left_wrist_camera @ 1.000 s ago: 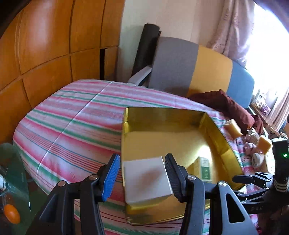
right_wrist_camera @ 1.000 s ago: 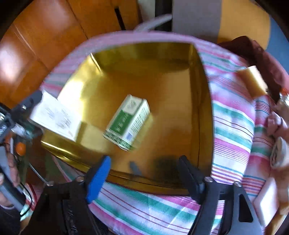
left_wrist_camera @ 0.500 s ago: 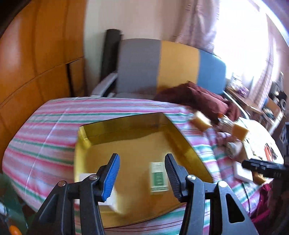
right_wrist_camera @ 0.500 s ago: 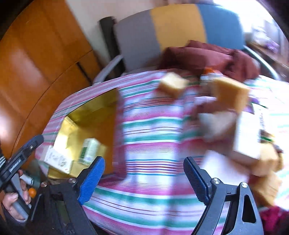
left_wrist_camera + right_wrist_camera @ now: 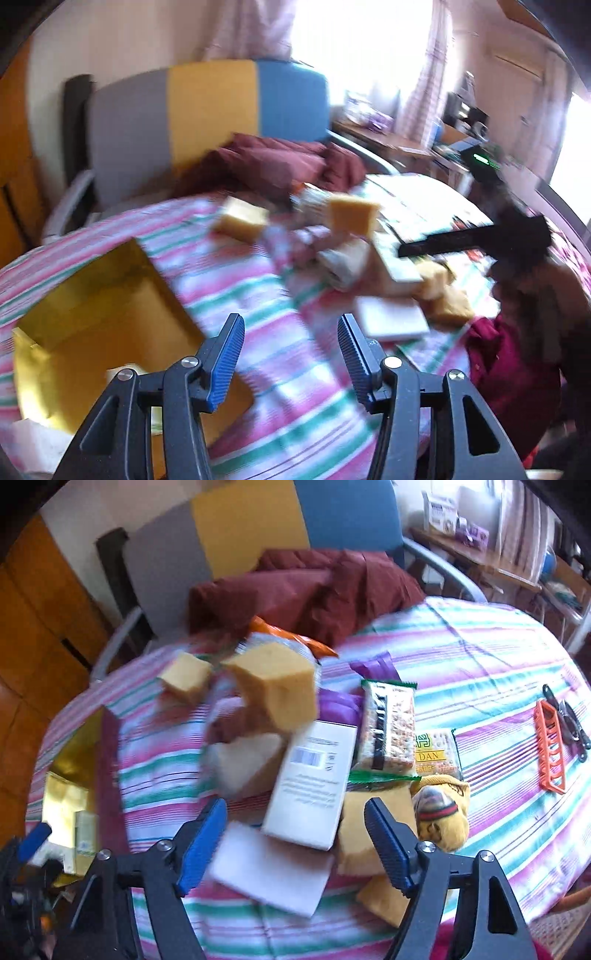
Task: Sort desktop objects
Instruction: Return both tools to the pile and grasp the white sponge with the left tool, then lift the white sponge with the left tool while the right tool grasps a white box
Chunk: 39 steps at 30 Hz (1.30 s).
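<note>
Striped tablecloth [image 5: 480, 657] over a round table, soft and likely to ruck under a dragged item. Behind it a chair [image 5: 251, 524] draped with maroon cloth [image 5: 314, 583]; wooden panelling to the left, bright window to the right.

Gold tray [image 5: 92, 314] at the left edge, a green box [image 5: 85, 834] already inside. Pile of unsorted things well right of it.

White carton [image 5: 314, 782] largest there: stiff, probably light, best pinched across its narrow sides. Yellow foam cubes [image 5: 275, 685] soft and squashy, any faces. Snack bars [image 5: 388, 727] crinkly, slippery, fragile inside; grip mid-length, gently. Orange clip [image 5: 550, 749] well apart to the right.

Right gripper [image 5: 295, 845] spread wide, empty, just above the carton's near end. Left gripper [image 5: 291, 358] likewise spread, empty, over bare cloth between tray and pile.
</note>
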Each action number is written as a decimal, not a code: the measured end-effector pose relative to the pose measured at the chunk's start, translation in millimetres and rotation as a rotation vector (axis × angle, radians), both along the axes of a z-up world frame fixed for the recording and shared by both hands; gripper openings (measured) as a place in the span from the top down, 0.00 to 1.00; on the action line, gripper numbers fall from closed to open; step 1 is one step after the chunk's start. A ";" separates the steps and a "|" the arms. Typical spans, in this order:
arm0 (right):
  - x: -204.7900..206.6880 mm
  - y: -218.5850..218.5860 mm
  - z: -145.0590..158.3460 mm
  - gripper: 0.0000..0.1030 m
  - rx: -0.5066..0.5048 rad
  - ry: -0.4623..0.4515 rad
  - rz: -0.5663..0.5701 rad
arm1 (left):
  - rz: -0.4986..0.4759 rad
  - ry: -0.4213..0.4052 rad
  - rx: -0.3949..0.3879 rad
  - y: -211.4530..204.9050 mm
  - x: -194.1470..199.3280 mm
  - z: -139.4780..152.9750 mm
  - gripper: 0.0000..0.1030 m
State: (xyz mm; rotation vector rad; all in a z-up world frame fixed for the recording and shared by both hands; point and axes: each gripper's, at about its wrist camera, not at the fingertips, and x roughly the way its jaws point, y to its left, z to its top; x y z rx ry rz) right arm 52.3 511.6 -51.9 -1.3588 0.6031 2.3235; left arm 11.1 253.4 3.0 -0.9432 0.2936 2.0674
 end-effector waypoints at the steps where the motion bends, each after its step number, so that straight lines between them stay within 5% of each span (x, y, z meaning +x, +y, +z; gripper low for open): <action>1: -4.8 4.8 -7.7 0.24 -0.006 -0.017 -0.006 | -0.024 0.002 -0.007 6.3 3.5 -4.8 0.48; 12: -35.0 20.0 -39.8 0.19 -0.027 -0.090 0.000 | -0.228 -0.023 -0.127 58.8 11.2 -49.1 0.49; 18: -38.5 9.9 -47.8 0.48 0.037 -0.168 0.055 | -0.374 0.025 -0.208 83.6 15.1 -65.3 0.49; 32: -19.0 21.2 -26.9 0.51 -0.030 -0.058 0.030 | -0.731 0.137 -0.354 133.3 31.9 -76.4 0.48; 39: -19.1 24.4 -25.4 0.51 -0.052 -0.039 0.026 | -0.941 0.168 -0.468 150.8 39.8 -81.5 0.32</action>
